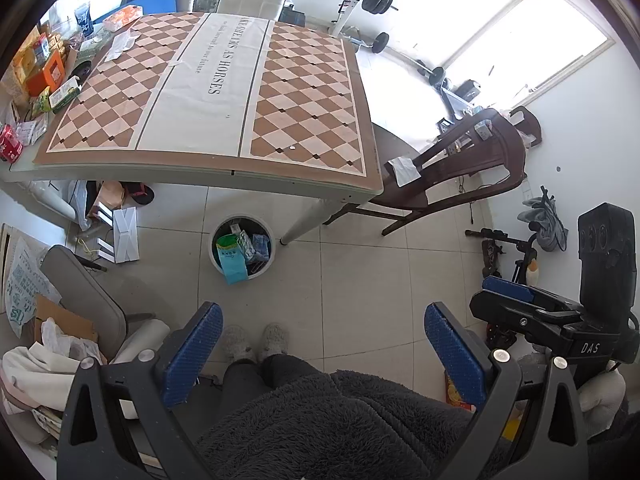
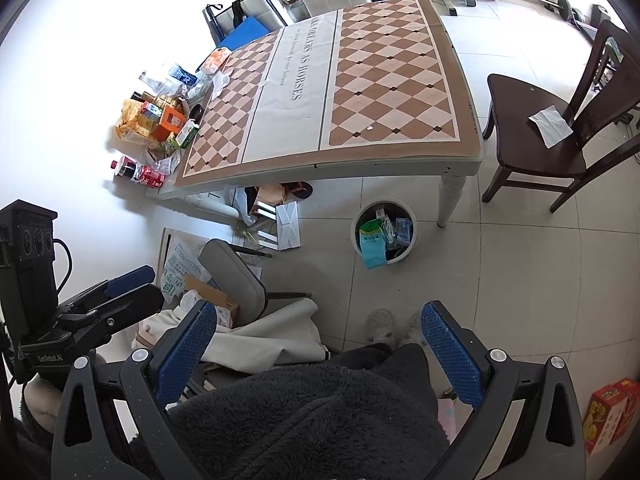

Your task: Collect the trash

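A round white trash bin (image 1: 243, 248) (image 2: 384, 234) stands on the tiled floor by the table leg, holding a green-and-blue packet and other wrappers. Both grippers hang high above the floor, well back from the bin. My left gripper (image 1: 322, 354) is open with nothing between its blue pads. My right gripper (image 2: 320, 350) is open too and holds nothing. A crumpled white paper (image 1: 120, 44) (image 2: 219, 82) lies on the checkered tablecloth near the far left edge. Another white paper (image 1: 404, 170) (image 2: 551, 123) rests on the dark wooden chair seat.
The table (image 1: 224, 92) (image 2: 340, 88) carries boxes, packets and a red cola bottle (image 2: 140, 172) along its left side. A grey chair (image 2: 236, 276), cloth and cardboard crowd the floor at left. A person's slippered feet (image 1: 256, 340) stand below. Weights and a barbell rack sit at the back.
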`<state>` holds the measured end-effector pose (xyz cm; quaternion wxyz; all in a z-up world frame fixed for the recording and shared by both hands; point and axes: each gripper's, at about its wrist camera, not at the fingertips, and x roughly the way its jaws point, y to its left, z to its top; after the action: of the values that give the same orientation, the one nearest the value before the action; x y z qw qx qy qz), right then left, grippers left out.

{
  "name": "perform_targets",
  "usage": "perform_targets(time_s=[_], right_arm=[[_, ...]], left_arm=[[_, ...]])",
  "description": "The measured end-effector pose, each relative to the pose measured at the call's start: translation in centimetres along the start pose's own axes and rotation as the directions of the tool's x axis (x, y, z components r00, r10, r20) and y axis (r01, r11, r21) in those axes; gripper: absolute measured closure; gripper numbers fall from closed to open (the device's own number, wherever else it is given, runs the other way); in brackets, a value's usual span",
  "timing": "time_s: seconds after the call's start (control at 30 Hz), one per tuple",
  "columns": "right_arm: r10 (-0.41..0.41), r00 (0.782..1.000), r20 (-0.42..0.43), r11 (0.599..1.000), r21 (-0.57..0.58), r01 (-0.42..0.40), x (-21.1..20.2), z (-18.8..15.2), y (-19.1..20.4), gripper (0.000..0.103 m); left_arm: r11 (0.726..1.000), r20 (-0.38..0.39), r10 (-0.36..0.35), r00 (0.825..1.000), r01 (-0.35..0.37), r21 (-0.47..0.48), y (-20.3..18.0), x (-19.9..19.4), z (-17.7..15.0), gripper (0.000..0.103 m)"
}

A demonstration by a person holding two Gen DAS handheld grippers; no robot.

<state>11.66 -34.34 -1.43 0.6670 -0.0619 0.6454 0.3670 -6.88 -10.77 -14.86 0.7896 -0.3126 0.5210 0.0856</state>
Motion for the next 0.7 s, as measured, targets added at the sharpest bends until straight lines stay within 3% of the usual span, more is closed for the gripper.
perform_targets(time_s=[0.7], right_arm=[[-0.007,1.000,0.004,1.000,0.010,0.007,-0.26,0.26,0.21,0.000]], left_arm=[[1.000,0.002,0.000,1.000,0.000,-0.004,-0.20,0.16,0.19,0.000]])
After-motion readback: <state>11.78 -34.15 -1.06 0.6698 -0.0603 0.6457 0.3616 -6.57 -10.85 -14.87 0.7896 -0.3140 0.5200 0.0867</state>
